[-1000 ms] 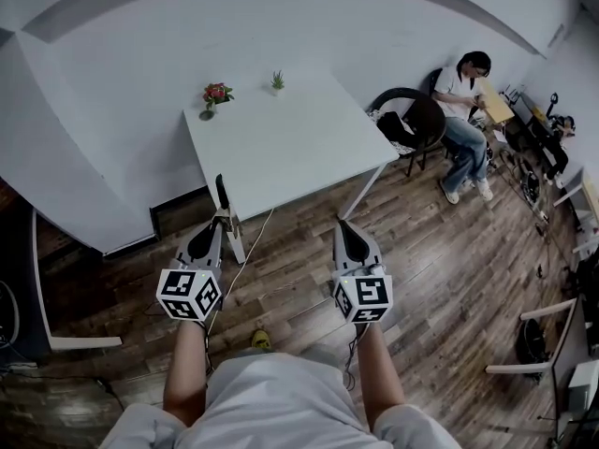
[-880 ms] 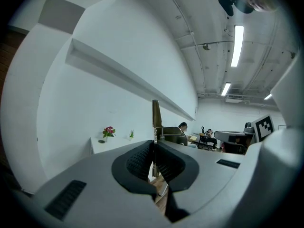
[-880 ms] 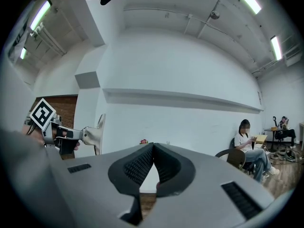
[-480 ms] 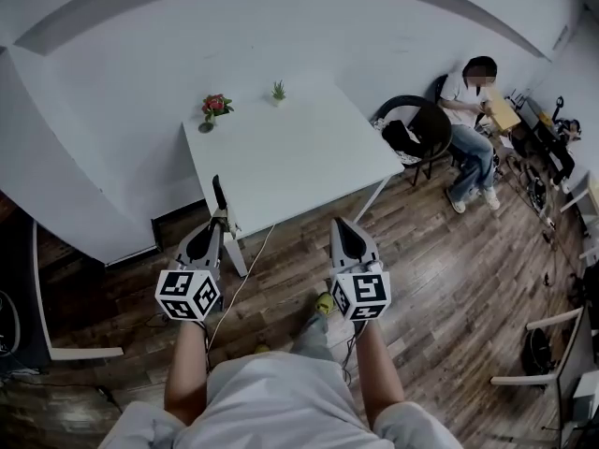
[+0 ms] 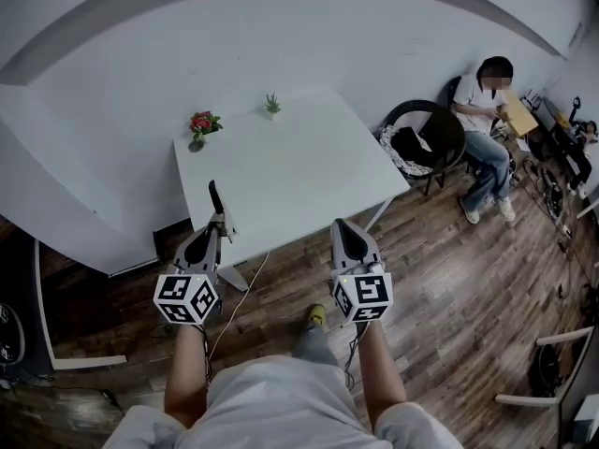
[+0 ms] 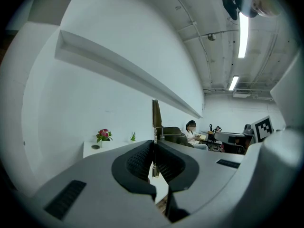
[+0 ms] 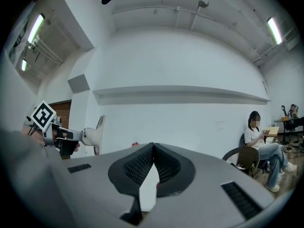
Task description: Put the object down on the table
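My left gripper (image 5: pixel 223 223) is shut on a thin, flat, blade-like object (image 5: pixel 215 197) that sticks up and forward past its tips, over the near left edge of the white table (image 5: pixel 290 171). In the left gripper view the object (image 6: pixel 156 114) stands upright as a dark narrow strip, pinched between the closed pads (image 6: pixel 142 159). From the right gripper view the left gripper (image 7: pixel 71 136) appears at the left with the object (image 7: pixel 99 133) looking pale. My right gripper (image 5: pixel 341 224) hovers at the table's near edge, shut with nothing in it; its pads (image 7: pixel 142 164) meet at the tip.
A red flower in a small pot (image 5: pixel 199 124) and a small green plant (image 5: pixel 272 104) stand at the table's far edge by the white wall. A person (image 5: pixel 489 101) sits beyond a dark round chair (image 5: pixel 426 138) to the right. A cable (image 5: pixel 239 293) runs over the wooden floor under the table.
I have stepped closer to the table, so it lies nearer both grippers, whose tips now reach its near edge. The left gripper keeps its hold on the thin object.
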`<state>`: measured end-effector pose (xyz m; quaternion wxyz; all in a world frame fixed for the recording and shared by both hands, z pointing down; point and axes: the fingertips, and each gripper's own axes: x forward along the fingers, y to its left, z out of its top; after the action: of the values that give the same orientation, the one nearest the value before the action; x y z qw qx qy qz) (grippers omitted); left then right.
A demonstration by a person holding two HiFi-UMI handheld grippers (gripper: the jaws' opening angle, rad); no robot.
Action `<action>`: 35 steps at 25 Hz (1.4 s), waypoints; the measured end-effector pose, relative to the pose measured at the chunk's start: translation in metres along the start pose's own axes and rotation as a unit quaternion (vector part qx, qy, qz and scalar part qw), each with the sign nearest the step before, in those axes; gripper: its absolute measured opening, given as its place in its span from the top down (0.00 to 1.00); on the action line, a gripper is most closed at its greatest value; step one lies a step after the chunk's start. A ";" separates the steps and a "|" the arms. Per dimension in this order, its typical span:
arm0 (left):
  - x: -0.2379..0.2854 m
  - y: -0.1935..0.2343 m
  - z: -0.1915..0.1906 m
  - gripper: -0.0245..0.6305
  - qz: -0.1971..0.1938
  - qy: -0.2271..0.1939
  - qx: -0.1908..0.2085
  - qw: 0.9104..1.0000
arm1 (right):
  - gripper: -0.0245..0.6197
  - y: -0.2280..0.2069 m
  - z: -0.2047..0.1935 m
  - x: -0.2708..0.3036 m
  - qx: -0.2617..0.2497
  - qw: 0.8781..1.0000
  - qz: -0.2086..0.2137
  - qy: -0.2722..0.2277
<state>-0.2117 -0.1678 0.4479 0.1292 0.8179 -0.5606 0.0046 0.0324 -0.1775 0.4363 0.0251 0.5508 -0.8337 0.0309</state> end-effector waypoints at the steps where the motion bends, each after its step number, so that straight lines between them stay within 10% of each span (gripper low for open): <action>1: 0.010 -0.002 -0.002 0.93 0.003 0.002 0.000 1.000 | 0.95 -0.009 -0.002 0.007 0.003 1.000 0.002 0.001; 20: 0.145 -0.033 0.025 0.93 0.096 -0.002 0.000 0.995 | 0.95 -0.140 0.009 0.128 0.027 0.995 0.097 0.007; 35: 0.191 -0.025 0.031 0.93 0.116 -0.012 0.004 0.993 | 0.95 -0.159 0.004 0.184 0.042 0.990 0.133 0.009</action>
<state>-0.1219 -0.3409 0.4419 0.1181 0.7481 -0.6528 0.0119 0.1066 -0.4084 0.4505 0.0051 0.4353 -0.8973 0.0736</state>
